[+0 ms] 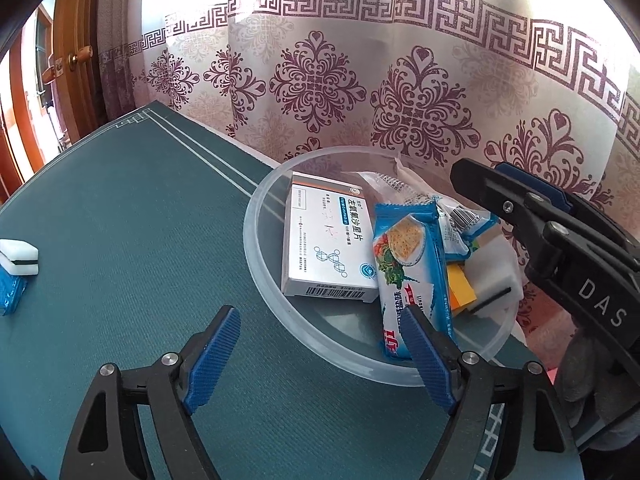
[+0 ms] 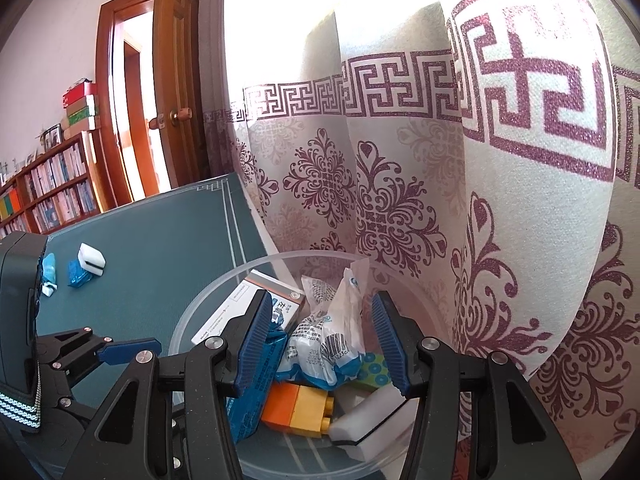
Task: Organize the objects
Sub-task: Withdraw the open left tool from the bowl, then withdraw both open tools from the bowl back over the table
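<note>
Clear bowl (image 1: 256, 236) sits at mat's (image 1: 120, 208) far right edge, close against patterned curtain (image 1: 400, 92); wide bare mat to left. Bowl holds medicine box (image 1: 326, 240), blue cracker packet (image 1: 412, 268), white wrapped packets (image 2: 332, 332), orange-yellow block (image 2: 304, 404), white sponge (image 1: 494, 276). Second sponge (image 1: 18, 256) and small blue packet (image 1: 10, 292) lie well apart at mat's left edge.

Left gripper (image 1: 324, 356) spread wide, empty, over bowl's near rim. Right gripper (image 2: 320, 344) half-spread above bowl contents, pinching nothing.

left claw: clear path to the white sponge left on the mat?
Probably yes. The left claw is open and empty, and bare green mat lies between it and the white sponge.
</note>
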